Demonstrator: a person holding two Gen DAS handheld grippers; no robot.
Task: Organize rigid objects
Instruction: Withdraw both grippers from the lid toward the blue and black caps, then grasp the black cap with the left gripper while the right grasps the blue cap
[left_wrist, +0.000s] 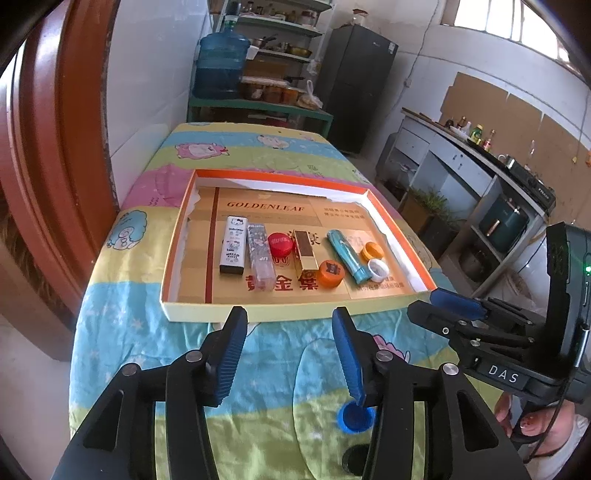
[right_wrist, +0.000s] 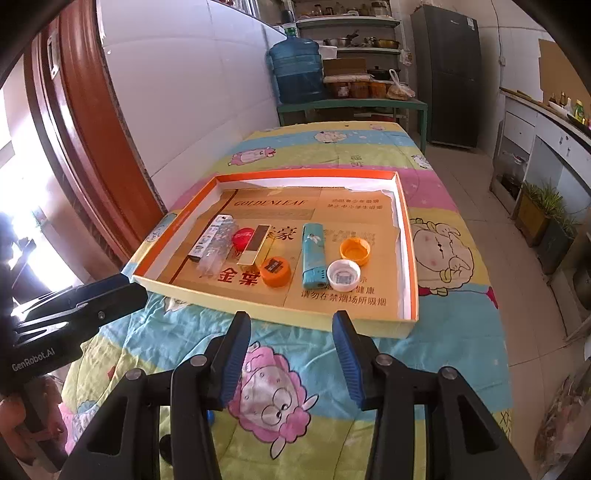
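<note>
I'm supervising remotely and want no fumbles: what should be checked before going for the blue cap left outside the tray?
1. Left gripper open and empty: ok.
2. Right gripper open and empty: ok.
3. Blue cap reachable on the cloth, open side up, under the left gripper's right finger: ok.
4. Tray has bare floor for it: ok.
5. Dark round thing near the cap, identity: cannot tell.
</note>
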